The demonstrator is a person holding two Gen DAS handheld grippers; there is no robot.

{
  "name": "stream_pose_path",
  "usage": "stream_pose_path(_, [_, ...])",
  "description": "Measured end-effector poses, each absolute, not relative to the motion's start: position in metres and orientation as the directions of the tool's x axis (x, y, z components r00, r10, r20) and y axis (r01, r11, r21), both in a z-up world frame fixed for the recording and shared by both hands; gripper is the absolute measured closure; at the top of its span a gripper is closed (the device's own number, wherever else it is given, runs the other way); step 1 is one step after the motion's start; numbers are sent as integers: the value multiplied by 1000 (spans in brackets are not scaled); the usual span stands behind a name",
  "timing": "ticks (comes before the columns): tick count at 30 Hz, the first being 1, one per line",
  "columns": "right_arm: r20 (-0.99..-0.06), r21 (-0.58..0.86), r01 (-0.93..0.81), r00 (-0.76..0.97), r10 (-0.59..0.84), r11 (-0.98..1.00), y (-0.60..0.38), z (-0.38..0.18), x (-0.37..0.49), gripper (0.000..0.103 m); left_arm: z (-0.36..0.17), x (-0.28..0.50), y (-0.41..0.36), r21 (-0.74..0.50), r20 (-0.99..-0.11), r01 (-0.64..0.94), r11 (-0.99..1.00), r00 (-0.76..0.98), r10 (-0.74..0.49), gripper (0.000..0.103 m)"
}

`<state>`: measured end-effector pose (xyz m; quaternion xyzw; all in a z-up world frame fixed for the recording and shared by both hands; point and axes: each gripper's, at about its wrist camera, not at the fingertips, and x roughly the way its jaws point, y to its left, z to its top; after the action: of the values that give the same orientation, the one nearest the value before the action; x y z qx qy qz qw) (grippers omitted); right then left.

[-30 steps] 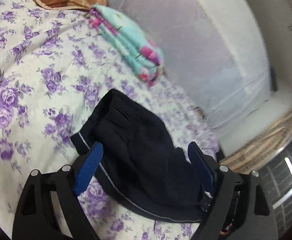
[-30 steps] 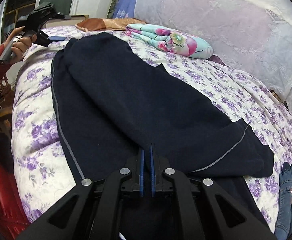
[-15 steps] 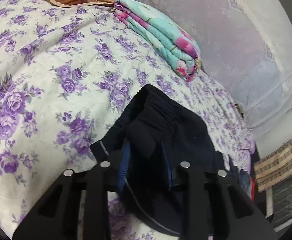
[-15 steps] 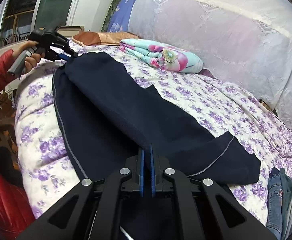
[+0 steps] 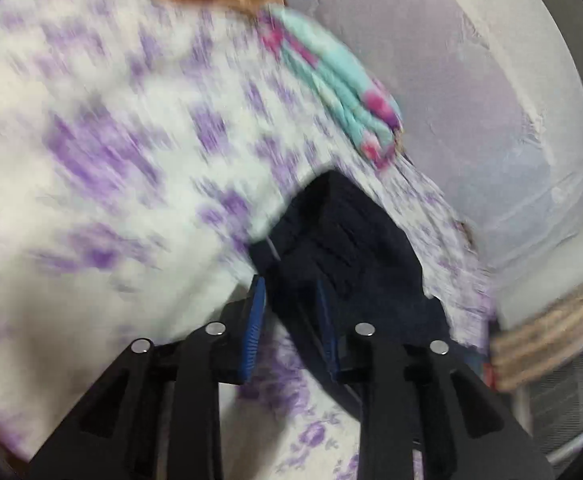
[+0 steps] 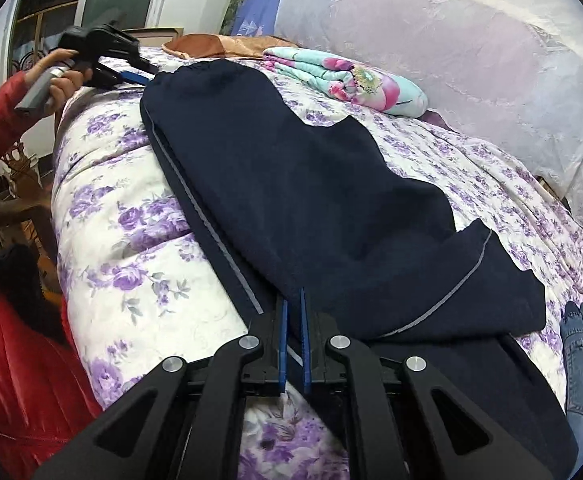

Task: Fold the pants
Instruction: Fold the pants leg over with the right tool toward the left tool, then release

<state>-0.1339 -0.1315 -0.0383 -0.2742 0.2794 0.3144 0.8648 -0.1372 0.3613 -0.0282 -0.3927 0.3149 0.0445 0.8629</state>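
Dark navy pants [image 6: 311,184] with a grey side stripe lie lengthwise on the purple-flowered bedspread [image 6: 131,216]. One cuff end [image 6: 491,280] is doubled over at the right. My right gripper [image 6: 293,306] is shut on the pants' near edge by the stripe. The left gripper [image 6: 147,76], held by a hand in a red sleeve, sits at the waistband's far corner. In the blurred left wrist view its jaws [image 5: 291,304] are opening slightly. The bunched waistband [image 5: 339,248] is still between the blue pads [image 5: 256,312] and touching them.
A folded teal flowered blanket [image 6: 351,76] and a brown cushion [image 6: 219,46] lie at the bed's far end before white lace-covered bedding [image 6: 471,40]. Jeans [image 6: 579,360] hang at the lower right. The bed edge drops off on the left beside the person's red coat [image 6: 15,380].
The left gripper went from wide open over the waistband to closed around it, and its view is now smeared by motion. The right gripper stayed shut on the pants while shifting slightly.
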Motion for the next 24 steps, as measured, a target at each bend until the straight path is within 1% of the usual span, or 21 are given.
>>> stream_pose_path(1, [-658, -284, -699, 640, 397, 657, -133, -38, -132, 96, -11, -147, 354, -588, -582, -351, 729, 809, -80, 65])
stream_pose_path(2, [-659, -260, -701, 632, 408, 664, -135, -38, -130, 96, -3, -150, 347, -568, -572, -340, 750, 818, -63, 59])
stream_pose_path(3, [-659, -248, -701, 627, 414, 668, -136, -39, -127, 96, 7, -150, 338, -552, -559, -309, 774, 826, -69, 54])
stream_pose_path(4, [-659, -241, -701, 626, 417, 672, -136, -39, -127, 96, 18, -146, 321, -535, -547, -256, 805, 831, -99, 48])
stream_pose_path(5, [-657, -239, -698, 628, 416, 675, -136, -40, -127, 96, 25, -140, 303, -514, -542, -205, 833, 830, -131, 34])
stream_pose_path(6, [-657, -240, -695, 630, 415, 678, -136, -40, -127, 95, 30, -132, 284, -483, -545, -155, 862, 824, -157, 21])
stream_pose_path(8, [-653, -234, -687, 635, 412, 688, -136, -41, -129, 95, 31, -113, 237, -388, -565, -54, 920, 803, -191, 14])
stream_pose_path(10, [-653, -225, -682, 636, 412, 696, -136, -41, -128, 95, 18, -92, 198, -327, -601, 27, 945, 766, -229, 14])
stream_pose_path(13, [-662, -208, -678, 628, 408, 705, -136, -40, -127, 95, -17, -68, 159, -315, -666, 109, 943, 682, -301, 14])
stream_pose_path(14, [-671, -204, -682, 620, 406, 703, -136, -38, -127, 93, -24, -66, 154, -300, -677, 116, 947, 674, -297, 9])
stream_pose_path(15, [-678, -192, -689, 608, 413, 699, -137, -35, -127, 91, -34, -65, 146, -242, -677, 125, 962, 689, -259, 8])
stream_pose_path(16, [-688, -159, -702, 584, 432, 695, -139, -29, -124, 85, -40, -70, 138, -159, -666, 137, 978, 717, -209, 8])
stream_pose_path(17, [-691, -78, -714, 542, 478, 696, -146, -18, -119, 79, -41, -73, 130, -96, -667, 139, 986, 726, -167, 7])
stream_pose_path(18, [-679, -10, -702, 527, 511, 712, -154, -6, -112, 76, -40, -78, 125, -59, -660, 148, 987, 736, -150, 5])
stream_pose_path(19, [-664, 24, -681, 536, 521, 732, -160, 3, -106, 72, -42, -82, 121, -39, -650, 159, 987, 746, -145, 5])
stream_pose_path(20, [-644, 57, -636, 565, 515, 769, -168, 17, -95, 64, -44, -83, 120, -26, -649, 155, 988, 749, -135, 5])
stream_pose_path(21, [-635, 74, -586, 596, 491, 807, -173, 28, -82, 56, -42, -84, 119, -18, -646, 152, 988, 753, -127, 5])
stream_pose_path(22, [-634, 80, -526, 628, 450, 847, -176, 36, -68, 44, -41, -83, 121, -26, -643, 152, 988, 754, -133, 5])
stream_pose_path(23, [-641, 65, -430, 674, 368, 900, -179, 43, -45, 41, -42, -83, 123, -41, -640, 152, 987, 755, -143, 5])
stream_pose_path(24, [-649, 53, -372, 692, 315, 927, -179, 45, -27, 41, -41, -84, 126, -62, -634, 153, 986, 757, -157, 5])
